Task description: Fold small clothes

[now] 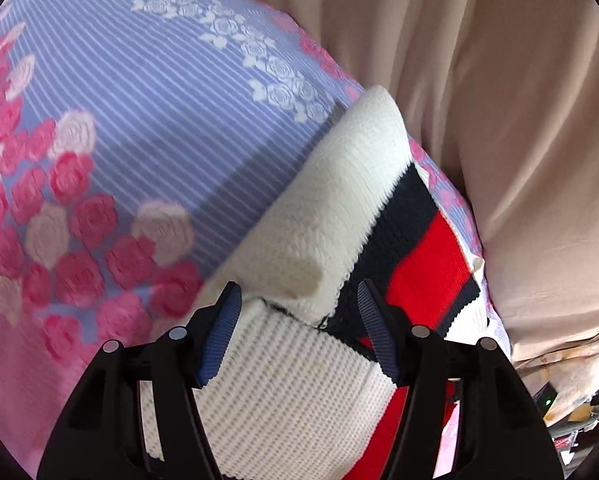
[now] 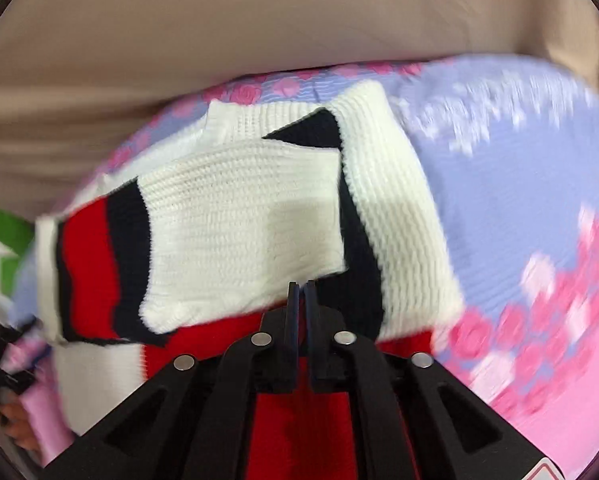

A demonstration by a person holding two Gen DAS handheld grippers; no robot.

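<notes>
Sweater (image 2: 243,216), lower part behind right gripper (image 2: 301,284)

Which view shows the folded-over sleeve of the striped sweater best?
The right wrist view: the sleeve lies across the sweater almost whole, from red and navy cuff stripes to white knit. The left wrist view shows the sleeve foreshortened, its near end cut off behind the open left gripper.

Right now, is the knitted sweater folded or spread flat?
Partly folded: the sweater has a striped sleeve laid across its white body, and another white sleeve lies doubled over on the flowered blanket.
</notes>
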